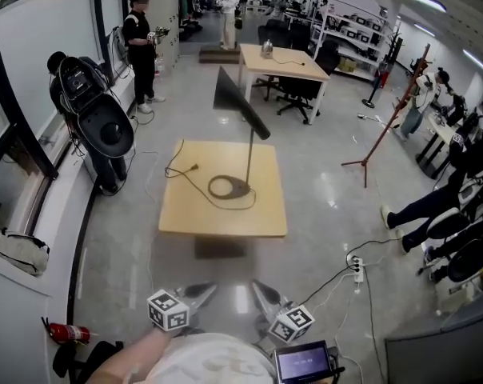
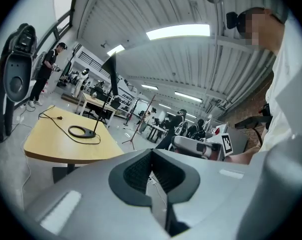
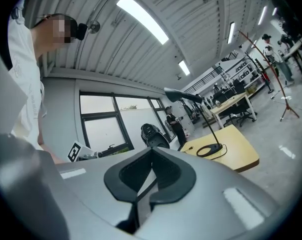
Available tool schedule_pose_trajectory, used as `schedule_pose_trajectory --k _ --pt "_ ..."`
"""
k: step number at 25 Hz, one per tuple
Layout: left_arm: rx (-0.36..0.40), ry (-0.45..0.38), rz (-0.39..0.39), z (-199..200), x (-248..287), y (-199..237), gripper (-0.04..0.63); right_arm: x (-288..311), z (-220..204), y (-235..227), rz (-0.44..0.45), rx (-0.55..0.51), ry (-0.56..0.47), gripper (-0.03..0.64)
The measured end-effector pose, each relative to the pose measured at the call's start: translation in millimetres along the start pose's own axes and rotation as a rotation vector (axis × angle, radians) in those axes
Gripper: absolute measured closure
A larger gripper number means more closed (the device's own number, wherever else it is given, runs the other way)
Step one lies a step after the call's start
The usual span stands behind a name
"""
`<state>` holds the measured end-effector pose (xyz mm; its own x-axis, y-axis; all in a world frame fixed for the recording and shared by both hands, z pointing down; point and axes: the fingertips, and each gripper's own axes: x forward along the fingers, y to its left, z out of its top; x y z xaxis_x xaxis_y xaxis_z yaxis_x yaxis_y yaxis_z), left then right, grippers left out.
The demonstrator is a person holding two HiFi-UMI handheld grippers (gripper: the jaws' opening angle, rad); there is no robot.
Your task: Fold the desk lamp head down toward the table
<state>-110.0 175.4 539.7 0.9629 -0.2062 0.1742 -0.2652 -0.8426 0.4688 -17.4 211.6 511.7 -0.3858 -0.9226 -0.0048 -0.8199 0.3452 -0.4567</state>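
- While both tongs hang low in front of the person, well short of the table, a strip of grey floor shows between them and the table's near edge
- left gripper: jaws pressed together, nothing between them; its tip slants inward toward its partner
- right gripper: jaws likewise closed on nothing; it mirrors the left, and the two tips sit near each other but apart
- desk lamp: it stands on the table, right of the middle; its ring base lies flat, set in from every edge
- lamp head: raised high on the thin pole, a long dark bar slanting down to the right; in the head view it reaches past the table's far edge
- cable: it loops from the base toward the table's left edge; the plug end lies on the tabletop
- floor shows on all four sides of the table; the widest stretch is to its right, up to a red stand
- left side: a tall black machine stands near the window wall, apart from the table's left edge
- far side: a second desk with office chairs sits beyond the lamp head, well apart; a standing person is further left
- near right: a power strip and its cords lie on the floor; seated people's legs reach in from the right edge
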Motion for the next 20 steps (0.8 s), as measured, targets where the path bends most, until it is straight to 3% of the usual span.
schedule_pose_trajectory --k 20 --pt "0.063 -0.019 0.101 18 49 -25 0.594 -47 20 -42 0.041 0.030 -0.016 0.604"
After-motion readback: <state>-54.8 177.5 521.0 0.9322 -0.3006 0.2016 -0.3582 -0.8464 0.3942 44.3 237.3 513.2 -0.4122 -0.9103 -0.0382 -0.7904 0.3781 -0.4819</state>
